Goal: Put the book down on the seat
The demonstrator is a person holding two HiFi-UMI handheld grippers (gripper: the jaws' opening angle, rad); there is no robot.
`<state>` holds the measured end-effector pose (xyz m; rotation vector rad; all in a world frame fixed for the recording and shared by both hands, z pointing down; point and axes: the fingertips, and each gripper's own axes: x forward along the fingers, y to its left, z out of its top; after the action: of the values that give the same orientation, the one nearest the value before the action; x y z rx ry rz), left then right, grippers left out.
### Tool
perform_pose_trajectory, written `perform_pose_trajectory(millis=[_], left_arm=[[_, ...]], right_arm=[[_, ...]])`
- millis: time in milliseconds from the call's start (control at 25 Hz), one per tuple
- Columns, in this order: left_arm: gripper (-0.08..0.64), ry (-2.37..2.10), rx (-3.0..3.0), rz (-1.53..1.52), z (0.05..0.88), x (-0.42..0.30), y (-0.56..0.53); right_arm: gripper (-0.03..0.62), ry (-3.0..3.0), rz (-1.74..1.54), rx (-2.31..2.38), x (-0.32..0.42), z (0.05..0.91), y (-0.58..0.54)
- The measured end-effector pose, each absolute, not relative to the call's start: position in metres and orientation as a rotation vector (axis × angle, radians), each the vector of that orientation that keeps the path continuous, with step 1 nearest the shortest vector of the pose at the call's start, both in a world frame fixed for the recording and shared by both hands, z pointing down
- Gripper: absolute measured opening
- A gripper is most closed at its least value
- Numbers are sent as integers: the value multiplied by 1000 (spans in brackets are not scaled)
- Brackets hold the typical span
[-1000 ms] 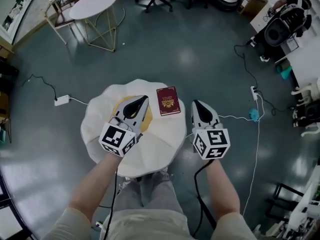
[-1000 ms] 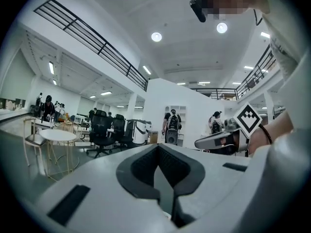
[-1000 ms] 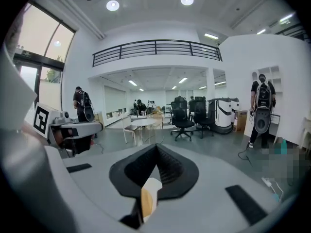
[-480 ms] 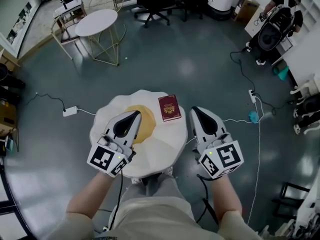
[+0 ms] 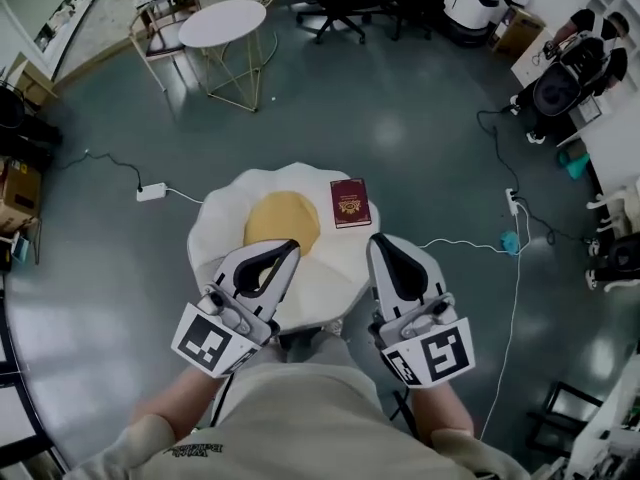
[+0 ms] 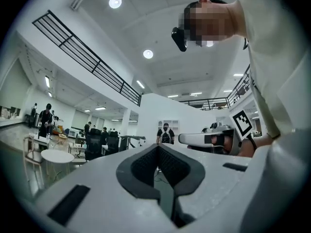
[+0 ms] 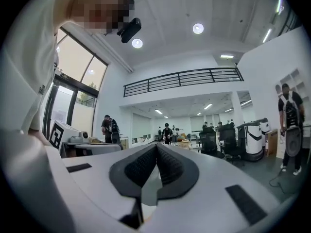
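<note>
Far off on the left stands a small round table (image 5: 222, 23) with a white top and thin gold wire legs. Nearer, a white power strip (image 5: 152, 191) lies on the glossy grey-green floor (image 5: 400, 118), its black cord trailing away to the left.

The left claw (image 5: 288, 250) is clenched with nothing in it. Its dark ribbed pads (image 6: 143, 166) meet at the tip, and it hangs over the near left part of the seat (image 5: 225, 223). The forearm behind it is cut off at the lower edge.

The seat is a soft, wavy-edged cushion shaped like a fried egg, white with a yellow round in the middle. Its near rim and whatever holds it up are hidden behind the claws and the person's body.

The book (image 5: 350, 202) lies flat on the far right part of the seat, just beside the yolk, well clear of both claws. It is thin and dark red, with a gold crest, I think, though too small to make out.

The right claw (image 5: 377, 241) is likewise clenched and empty, its smooth white shell ending in a marker cube. A pale cable (image 5: 470, 240) runs across the floor to the right.
</note>
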<state>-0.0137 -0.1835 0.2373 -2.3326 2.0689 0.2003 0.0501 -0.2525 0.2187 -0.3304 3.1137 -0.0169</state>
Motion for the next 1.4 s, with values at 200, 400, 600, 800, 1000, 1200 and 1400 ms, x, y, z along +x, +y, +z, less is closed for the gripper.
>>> perform_pose_trajectory(millis=[200,400,600,800,1000,1200,1400], left_arm=[[3,2106,-2254,125,234,-28,-162],[3,2146,-2203,142,228,-46,-152],[3,2105,-2222,176,222,-45,-148],[3,2090,-2204,175,213,-46,-147],[3,2088,-2207,156,211,-43,-148],[3,2083,-2195,148,210,-40,-146],[3,2077,-2192,133,209,-37,-143]], right_arm=[[2,3135,-95,-288,43,227,-226],[2,3152,-46,-276,34,221,-221],[0,3145,-25,-307,34,212,-230],[0,3134,1,-319,31,205,-232],[0,3137,25,-308,27,205,-231],[0,3138,25,-295,29,208,-227],[0,3144,36,-273,30,208,-221]])
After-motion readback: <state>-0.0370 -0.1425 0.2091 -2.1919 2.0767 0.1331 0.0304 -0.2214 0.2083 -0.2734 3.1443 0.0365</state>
